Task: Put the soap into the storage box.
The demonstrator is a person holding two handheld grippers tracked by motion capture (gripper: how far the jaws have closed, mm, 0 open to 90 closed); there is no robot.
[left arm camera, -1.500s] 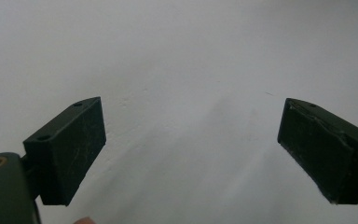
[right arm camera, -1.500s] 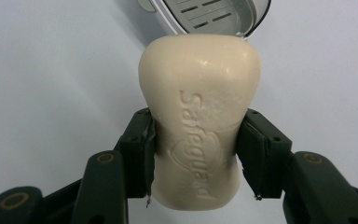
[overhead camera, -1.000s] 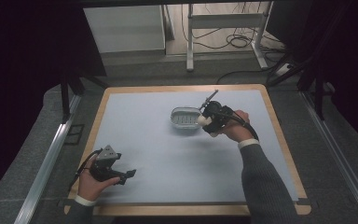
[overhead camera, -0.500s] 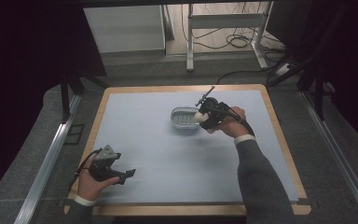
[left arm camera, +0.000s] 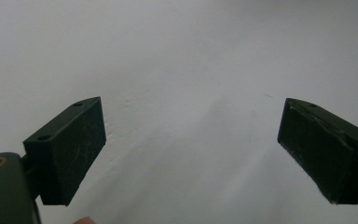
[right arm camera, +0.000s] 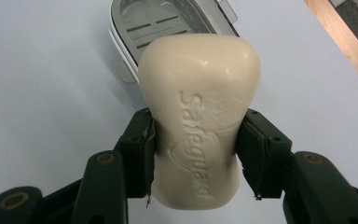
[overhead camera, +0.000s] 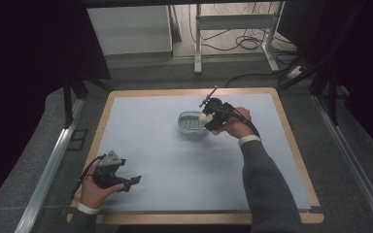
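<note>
Since the earlier frame, the right gripper [overhead camera: 209, 118] has edged up toward the table's far side; the left gripper [overhead camera: 135, 180] has not moved, jaws wide apart and empty over bare pale-blue tabletop [overhead camera: 165, 160] near the front edge. Right jaws clamp a cream rectangular soap bar [right arm camera: 198, 121] just above the empty grey slotted plastic soap dish [right arm camera: 161, 23].

the soap bar [right arm camera: 199, 126] hides the near end of the soap dish [right arm camera: 168, 23], whose far end the top edge crops.
</note>
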